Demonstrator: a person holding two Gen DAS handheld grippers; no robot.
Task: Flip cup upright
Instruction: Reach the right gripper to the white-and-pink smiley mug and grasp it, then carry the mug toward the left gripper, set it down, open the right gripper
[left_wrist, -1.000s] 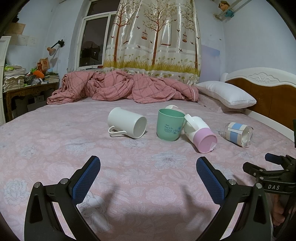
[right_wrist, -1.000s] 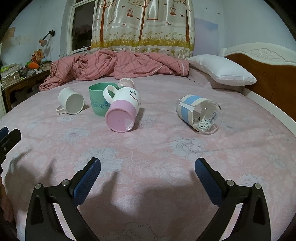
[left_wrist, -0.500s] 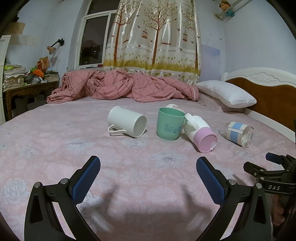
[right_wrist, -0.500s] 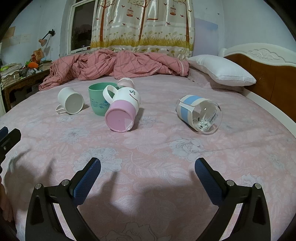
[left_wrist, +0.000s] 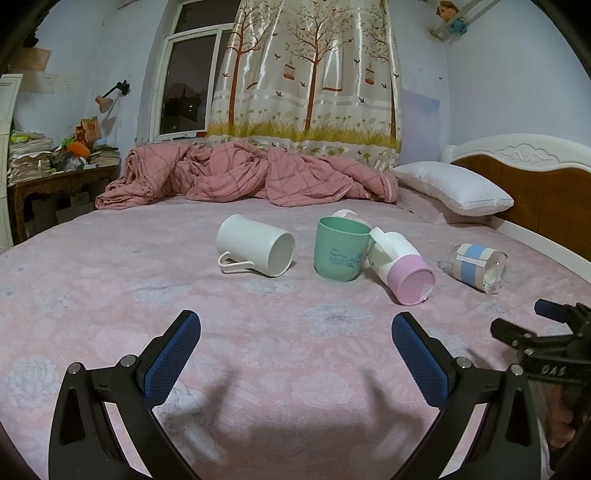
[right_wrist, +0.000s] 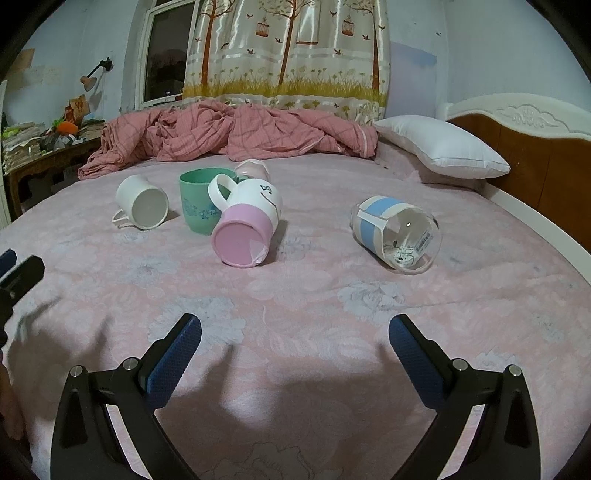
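Several cups lie on the pink bed sheet (left_wrist: 110, 280). A white mug (left_wrist: 255, 251) (right_wrist: 142, 206) lies on its side. A green cup (left_wrist: 341, 249) (right_wrist: 199, 205) stands upright. A white and pink mug (left_wrist: 400, 271) (right_wrist: 245, 225) lies tipped against it, base toward me. A clear glass cup with a blue band (left_wrist: 474, 267) (right_wrist: 395, 232) lies on its side at the right. Another pale cup (right_wrist: 253, 170) sits behind the green one. My left gripper (left_wrist: 295, 354) is open and empty, well short of the cups. My right gripper (right_wrist: 295, 354) is open and empty too.
A crumpled pink quilt (left_wrist: 251, 177) lies along the far side. A white pillow (left_wrist: 450, 186) rests against the wooden headboard (left_wrist: 535, 184) at the right. A cluttered side table (left_wrist: 55, 170) stands at the far left. The right gripper's tool shows at the left wrist view's right edge (left_wrist: 546, 339).
Both grippers have hardly moved; the right wrist view has edged very slightly closer to the cups. Nothing was touched.
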